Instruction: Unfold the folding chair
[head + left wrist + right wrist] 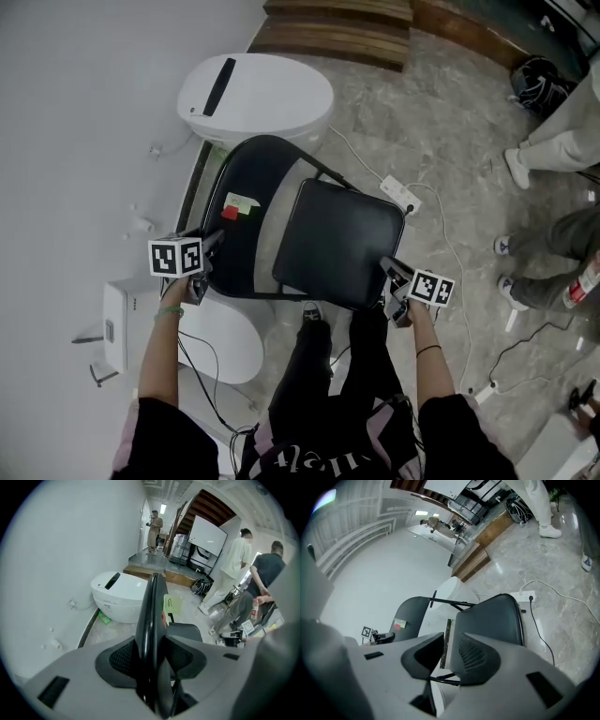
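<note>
The chair (281,234) stood on the floor (441,122) close to the wall (84,112), just in front of a white bin (253,94). It was part way open. The backrest (246,220) leaned toward the wall side, and the seat (337,242) was swung away from it at a tilt, not level.

The left gripper (212,242) sat at the backrest's near edge. In the left gripper view its jaws were spread, with the backrest's rim (151,616) running up between them. The pads looked slack on the rim, not pressed against it. The right gripper (390,272) was at the seat's near corner. In the right gripper view its jaws stood half closed, with the seat's edge (454,634) against the inner pad. This read as a grip on the seat, though some light showed beside the other jaw.

The step in hand seemed to be spreading the seat from the backrest, and it looked roughly half done. The next move would likely call for the left jaws to close on the rim and steady the backrest. The right gripper could then swing the seat down until the frame (450,603) locked. All the legs should be set flat, clear of the cable (450,244) lying on the floor nearby.
</note>
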The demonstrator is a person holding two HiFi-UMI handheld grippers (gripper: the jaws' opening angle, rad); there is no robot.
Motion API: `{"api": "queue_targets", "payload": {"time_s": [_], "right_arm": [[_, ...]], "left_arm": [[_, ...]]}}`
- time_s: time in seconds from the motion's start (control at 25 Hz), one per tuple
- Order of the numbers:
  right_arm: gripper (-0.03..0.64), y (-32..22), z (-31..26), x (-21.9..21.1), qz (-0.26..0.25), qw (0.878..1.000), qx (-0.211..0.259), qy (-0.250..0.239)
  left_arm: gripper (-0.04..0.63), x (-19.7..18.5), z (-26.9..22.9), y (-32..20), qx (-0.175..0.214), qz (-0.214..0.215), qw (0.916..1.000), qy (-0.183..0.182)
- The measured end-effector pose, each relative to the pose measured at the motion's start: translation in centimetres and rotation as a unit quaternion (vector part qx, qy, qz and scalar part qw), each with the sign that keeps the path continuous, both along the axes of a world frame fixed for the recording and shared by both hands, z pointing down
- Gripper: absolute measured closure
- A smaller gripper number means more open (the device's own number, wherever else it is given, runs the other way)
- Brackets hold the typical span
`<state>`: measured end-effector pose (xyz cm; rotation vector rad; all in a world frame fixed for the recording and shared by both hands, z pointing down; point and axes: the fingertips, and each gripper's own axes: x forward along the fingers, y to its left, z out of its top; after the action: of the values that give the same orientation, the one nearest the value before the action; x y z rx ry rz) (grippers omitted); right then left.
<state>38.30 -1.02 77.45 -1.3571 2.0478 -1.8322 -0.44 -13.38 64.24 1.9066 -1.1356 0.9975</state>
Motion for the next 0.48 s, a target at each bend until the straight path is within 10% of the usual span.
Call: {"api": "queue_targets", "payload": {"time_s": [0.48], "right_arm": [[0.509, 2.0, -13.8, -8.3, -0.004, 0.998, 0.059, 0.019]], "left_arm": [[0.430, -1.3, -11.3, 1.8, 0.102, 0.013, 0.9906, 0.091]]}}
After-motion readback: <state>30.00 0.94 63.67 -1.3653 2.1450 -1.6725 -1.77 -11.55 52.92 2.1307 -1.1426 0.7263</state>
